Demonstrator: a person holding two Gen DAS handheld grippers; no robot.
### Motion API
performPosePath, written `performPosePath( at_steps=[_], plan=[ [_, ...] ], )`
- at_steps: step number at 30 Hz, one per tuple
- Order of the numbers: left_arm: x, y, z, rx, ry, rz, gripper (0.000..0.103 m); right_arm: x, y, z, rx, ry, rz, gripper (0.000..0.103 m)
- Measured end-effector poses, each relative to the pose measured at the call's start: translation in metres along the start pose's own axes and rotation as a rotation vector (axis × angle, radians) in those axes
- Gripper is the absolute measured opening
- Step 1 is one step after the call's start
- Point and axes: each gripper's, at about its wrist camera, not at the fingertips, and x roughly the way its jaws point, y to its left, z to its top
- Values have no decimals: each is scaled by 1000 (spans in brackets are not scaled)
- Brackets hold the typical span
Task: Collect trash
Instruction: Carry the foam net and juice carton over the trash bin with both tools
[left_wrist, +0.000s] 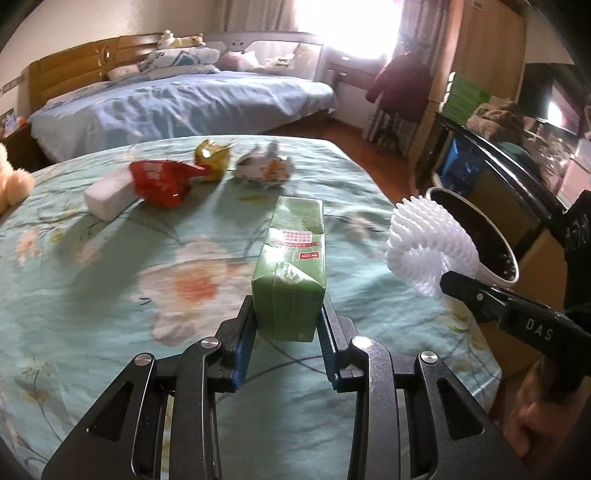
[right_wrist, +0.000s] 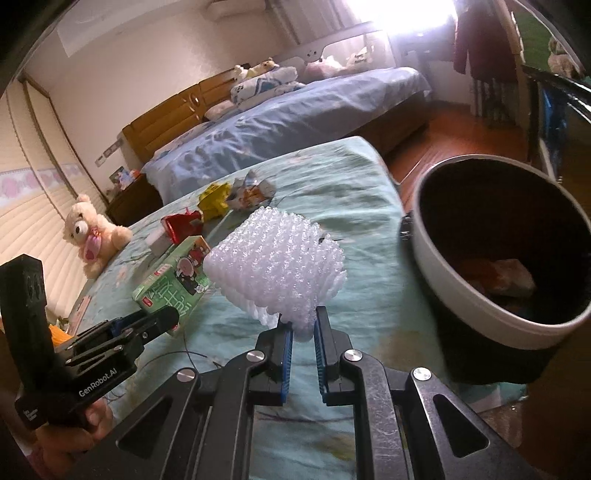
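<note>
- Gripping a green rectangular drink carton (left_wrist: 290, 269) between its blue pads, the left gripper (left_wrist: 288, 325) holds it above the floral tablecloth (left_wrist: 92, 295); crumpled red (left_wrist: 162, 181), yellow (left_wrist: 212, 157) and silver wrappers (left_wrist: 264, 168) lie beyond.
- Right view: the right gripper (right_wrist: 303, 328) is clenched on a white foam fruit net (right_wrist: 280, 266), with the white-rimmed black bin (right_wrist: 491, 310) just to its right.

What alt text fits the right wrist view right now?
The right gripper pinches a white foam net above a floral bedspread, beside the bin. At left, the left gripper holds a green carton.
</note>
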Motion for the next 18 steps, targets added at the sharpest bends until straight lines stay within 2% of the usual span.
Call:
performPosePath(
  at_steps=[18],
  plan=[
    [3,-73,10,133,-13,-94,30,-43,-46,-1,63,-62,-89,11]
  ],
)
